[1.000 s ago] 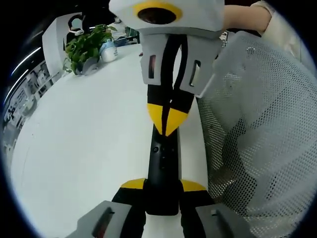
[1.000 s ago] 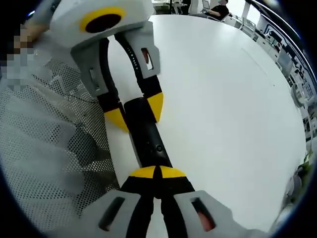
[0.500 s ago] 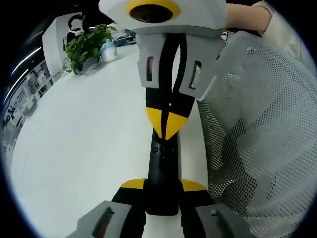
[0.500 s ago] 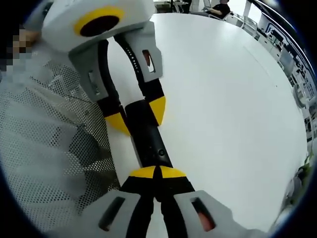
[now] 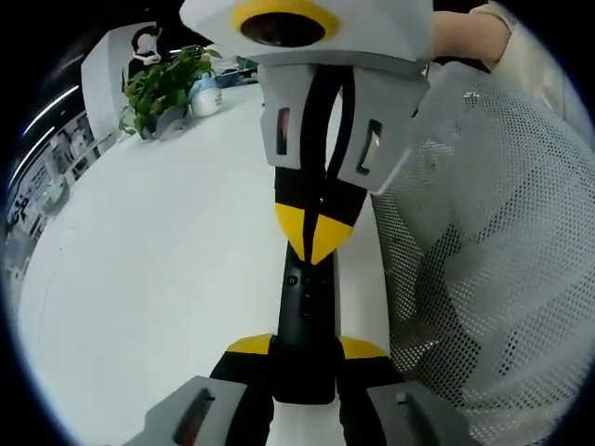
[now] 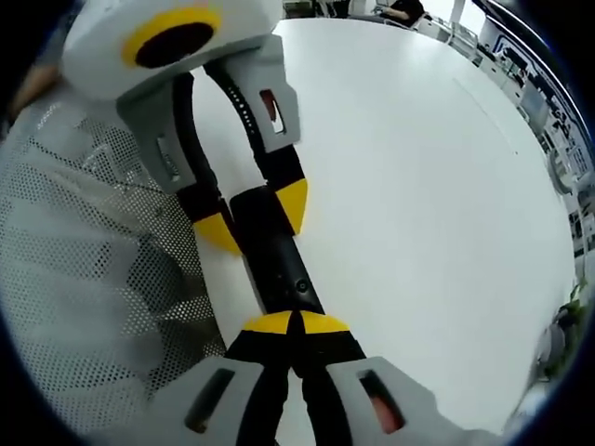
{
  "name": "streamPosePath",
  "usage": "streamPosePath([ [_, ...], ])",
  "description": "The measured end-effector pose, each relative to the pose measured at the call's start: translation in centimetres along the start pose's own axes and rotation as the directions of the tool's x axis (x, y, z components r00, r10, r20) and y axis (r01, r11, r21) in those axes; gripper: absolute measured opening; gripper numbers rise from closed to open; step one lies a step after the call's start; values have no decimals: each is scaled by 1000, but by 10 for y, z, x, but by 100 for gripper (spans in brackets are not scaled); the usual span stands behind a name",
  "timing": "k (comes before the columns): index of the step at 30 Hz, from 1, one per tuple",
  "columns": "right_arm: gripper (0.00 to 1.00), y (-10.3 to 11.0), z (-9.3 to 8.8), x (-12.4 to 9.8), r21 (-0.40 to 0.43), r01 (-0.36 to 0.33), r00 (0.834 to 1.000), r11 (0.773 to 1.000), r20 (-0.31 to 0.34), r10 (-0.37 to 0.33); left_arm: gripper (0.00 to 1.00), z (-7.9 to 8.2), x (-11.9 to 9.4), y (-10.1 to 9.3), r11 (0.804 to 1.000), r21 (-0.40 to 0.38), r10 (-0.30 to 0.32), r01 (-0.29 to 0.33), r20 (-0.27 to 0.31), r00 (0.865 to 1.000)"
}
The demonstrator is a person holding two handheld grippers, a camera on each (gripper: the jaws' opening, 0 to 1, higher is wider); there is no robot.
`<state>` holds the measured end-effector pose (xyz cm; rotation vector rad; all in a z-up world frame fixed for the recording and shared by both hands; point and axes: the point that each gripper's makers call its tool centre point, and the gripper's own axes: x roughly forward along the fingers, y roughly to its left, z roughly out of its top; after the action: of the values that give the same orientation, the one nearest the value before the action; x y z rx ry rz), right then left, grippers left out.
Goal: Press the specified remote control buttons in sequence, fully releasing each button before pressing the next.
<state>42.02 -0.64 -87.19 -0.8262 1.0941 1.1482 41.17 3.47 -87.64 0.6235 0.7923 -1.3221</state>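
We hold the left gripper point(image 5: 305, 346) clamped on the near end of one black remote control point(image 5: 307, 311), its two yellow-tipped jaws pressed against either side of the slim body. In the left gripper view the remote runs from 6 o'clock up toward the centre, and its far end is covered by the right gripper point(image 5: 316, 243), which comes down from 12 o'clock with its jaws drawn together into one yellow point resting on the remote's upper face. We can make out one small round button just below that point; whatever lies under the tip is hidden.

In the right gripper view our right gripper point(image 6: 296, 322) sits at 6 o'clock, narrow, jaws touching each other, tips on the remote point(image 6: 272, 253). At 11 o'clock the left gripper point(image 6: 253, 214) grips the remote's other end between two yellow tips. We cannot read any button markings.

The remote is held just above a white table point(image 5: 158, 269), near its edge. At 3 o'clock in the left gripper view a perforated mesh garment point(image 5: 493, 279) covers a person. One potted plant point(image 5: 165, 85) stands at 10 o'clock, far off, with a small pale bottle-like object beside it, too blurred to identify.
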Motion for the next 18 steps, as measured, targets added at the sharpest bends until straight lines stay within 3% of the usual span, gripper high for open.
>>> streamPosePath([
  [5, 0, 0, 0, 1, -31, 11, 998, 999, -54, -13, 25, 0, 0, 0, 1000, -16, -6, 6, 14, 1000],
  [8, 0, 0, -1, 0, -29, 10, 998, 1000, -62, -12, 25, 0, -1, 0, 1000, 14, -13, 13, 20, 1000],
  [12, 0, -2, -2, 0, 70, -14, 1000, 997, -23, 16, 25, 0, 0, -1, 1000, 23, -14, 14, 17, 1000],
  [18, 0, 1, -2, -1, 12, 33, 999, 999, 19, -33, 25, 0, 0, 0, 1000, 10, -13, 13, 19, 1000],
])
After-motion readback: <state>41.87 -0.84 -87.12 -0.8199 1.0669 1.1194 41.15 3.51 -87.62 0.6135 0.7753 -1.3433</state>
